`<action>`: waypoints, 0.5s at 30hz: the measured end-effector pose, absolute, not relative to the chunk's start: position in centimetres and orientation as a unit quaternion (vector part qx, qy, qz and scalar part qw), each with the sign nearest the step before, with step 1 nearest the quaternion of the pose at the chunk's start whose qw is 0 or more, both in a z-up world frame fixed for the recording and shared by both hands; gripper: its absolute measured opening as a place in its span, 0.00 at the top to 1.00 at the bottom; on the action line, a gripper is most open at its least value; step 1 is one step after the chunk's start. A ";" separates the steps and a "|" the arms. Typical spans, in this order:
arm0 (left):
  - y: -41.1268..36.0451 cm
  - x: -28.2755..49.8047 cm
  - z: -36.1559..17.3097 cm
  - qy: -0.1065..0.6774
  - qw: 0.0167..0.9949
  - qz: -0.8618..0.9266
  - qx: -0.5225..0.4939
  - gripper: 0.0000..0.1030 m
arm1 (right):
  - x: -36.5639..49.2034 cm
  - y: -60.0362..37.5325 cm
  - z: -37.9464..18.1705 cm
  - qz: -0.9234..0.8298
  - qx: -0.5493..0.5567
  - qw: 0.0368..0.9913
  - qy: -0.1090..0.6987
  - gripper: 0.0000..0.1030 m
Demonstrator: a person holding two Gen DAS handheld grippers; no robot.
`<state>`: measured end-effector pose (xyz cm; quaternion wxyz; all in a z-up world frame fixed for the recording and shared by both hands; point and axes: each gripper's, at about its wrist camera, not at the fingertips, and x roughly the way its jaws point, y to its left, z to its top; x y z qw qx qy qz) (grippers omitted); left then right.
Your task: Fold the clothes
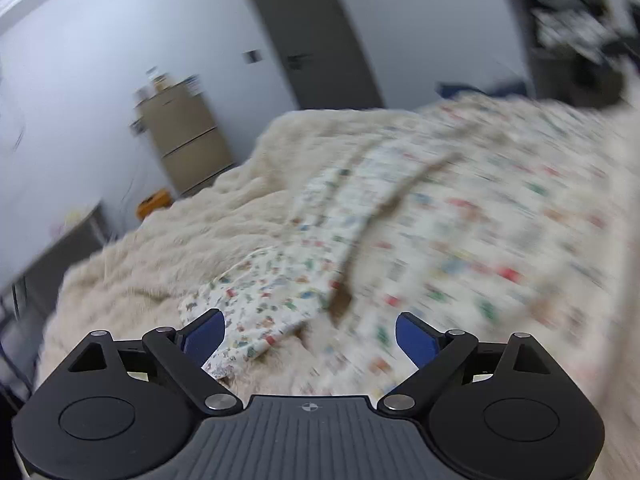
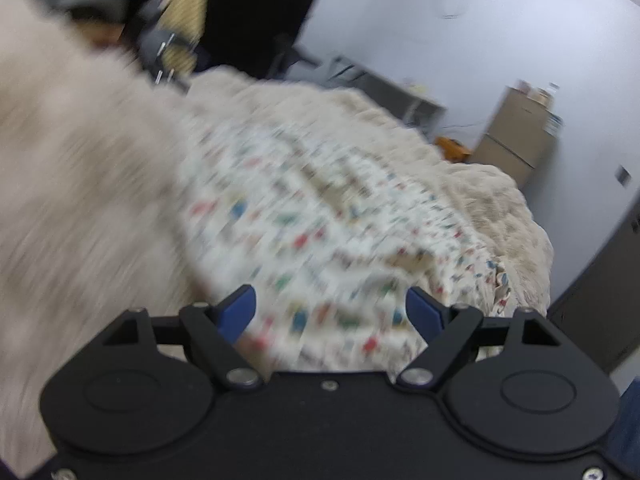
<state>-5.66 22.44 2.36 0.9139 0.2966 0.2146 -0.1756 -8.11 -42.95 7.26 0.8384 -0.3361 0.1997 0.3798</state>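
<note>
Cream fleece blanket covers the bed, rumpled; all else placed from it. Printed garment, white with small coloured motifs, lies spread on the blanket's middle, 1 sleeve reaching toward its near edge; much motion blur. Beyond the blanket: grey door, beige fridge, orange box on the floor. Left gripper over the garment's near edge, blue pads wide apart, nothing held. Right gripper likewise spread, empty, above the garment.

A white garment speckled with small red, green and blue prints lies on a cream fluffy blanket, between blue pads on black grippers.
</note>
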 end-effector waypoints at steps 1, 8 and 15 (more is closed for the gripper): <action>21.6 -7.3 2.1 0.218 0.904 -0.180 0.319 0.07 | -8.4 -42.9 6.7 0.377 -0.352 0.832 0.206 0.22; 17.4 -13.4 -1.7 0.214 0.867 -0.250 0.374 0.04 | -8.0 -41.6 3.4 0.340 -0.418 0.808 0.238 0.22; 14.0 -9.0 -3.7 0.224 0.870 -0.141 0.415 0.03 | -7.6 -40.6 1.9 0.316 -0.449 0.805 0.223 0.16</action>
